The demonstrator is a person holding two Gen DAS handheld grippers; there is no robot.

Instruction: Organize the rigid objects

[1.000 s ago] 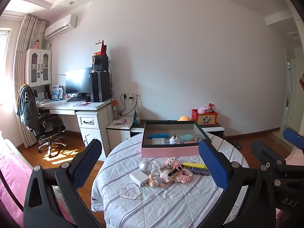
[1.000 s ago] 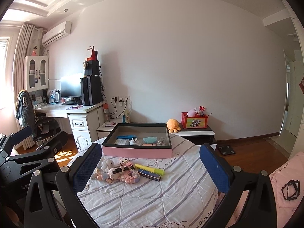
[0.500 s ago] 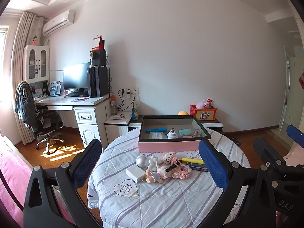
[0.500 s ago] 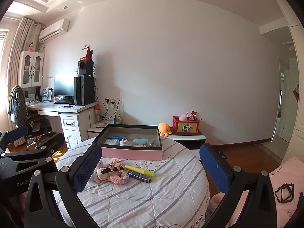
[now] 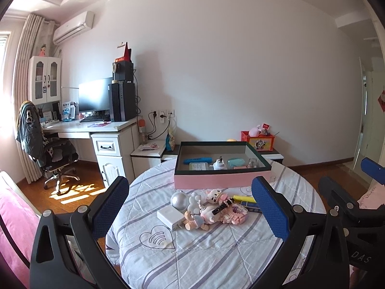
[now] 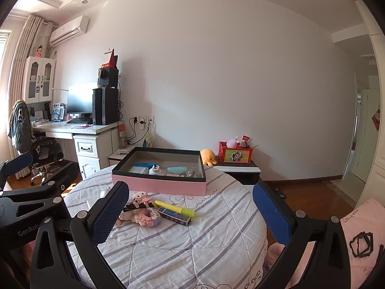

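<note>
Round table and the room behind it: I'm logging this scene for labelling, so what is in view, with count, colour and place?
Box: 1, pink walls, dark rim, far side of table.
Items in box: several, one a blue bar, one a white plug, one a teal oval.
Silver ball: 1, in front of box.
White adapter block: 1, left of the toys.
Toy figures: a pink-white cluster, table centre.
Yellow highlighter: 1, right of toys.
Blue box: 1, beside highlighter.
Table: 1, striped white cloth.
Desk: 1, white, left wall, with a black monitor.
Orange plush: 1, on the low cabinet.
Left gripper: open, over table.
Right gripper: open, over table.
</note>
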